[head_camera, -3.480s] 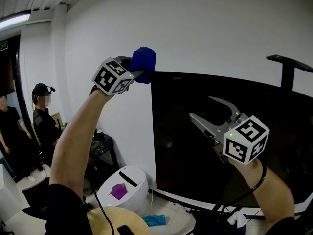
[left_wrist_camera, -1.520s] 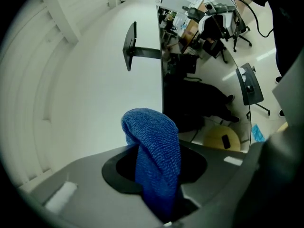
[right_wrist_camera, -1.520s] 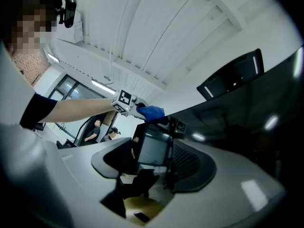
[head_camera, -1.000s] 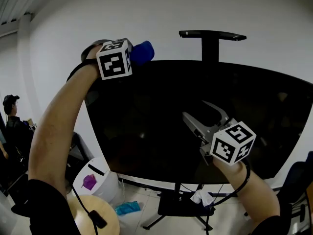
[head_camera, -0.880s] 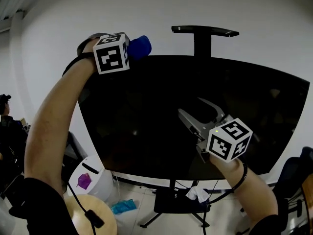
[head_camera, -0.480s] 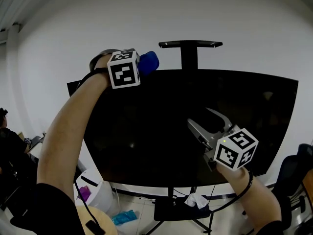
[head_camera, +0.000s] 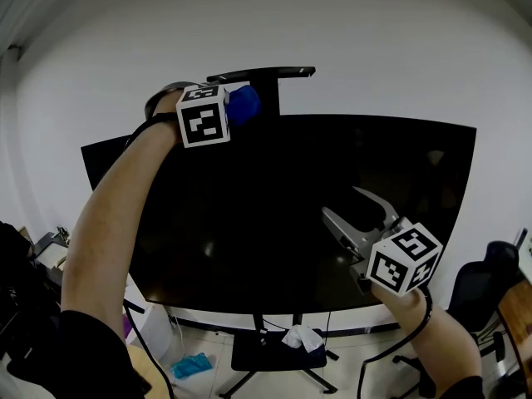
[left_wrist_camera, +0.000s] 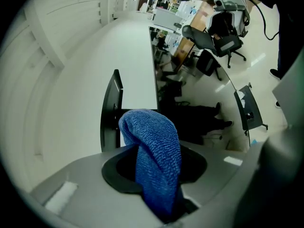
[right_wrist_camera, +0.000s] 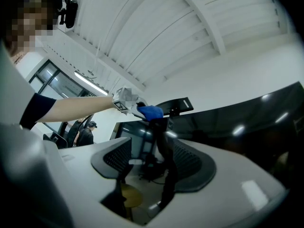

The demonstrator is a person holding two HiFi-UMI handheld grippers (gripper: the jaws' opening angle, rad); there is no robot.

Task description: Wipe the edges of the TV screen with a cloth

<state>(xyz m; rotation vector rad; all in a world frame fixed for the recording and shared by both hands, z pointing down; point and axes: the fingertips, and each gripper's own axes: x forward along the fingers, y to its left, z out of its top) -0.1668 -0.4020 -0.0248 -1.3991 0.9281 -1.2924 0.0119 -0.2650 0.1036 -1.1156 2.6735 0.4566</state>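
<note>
Wall: plain white wall, behind and above the left tongs and the right tongs.
Floor: pale, shiny floor, well below the right tongs.
Chair: black office chair, low to the right of the right tongs.
Ceiling: white ribbed ceiling, above the right tongs.
Light: lit strip light, up and left of the right tongs.

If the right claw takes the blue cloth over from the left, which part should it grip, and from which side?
Grip the rounded fold of the blue cloth that bulges out past the left claw, which is shut on the rest of it. Probably bring the open right claw in from the right, along the top edge of the TV. That fold is the only free part.
</note>
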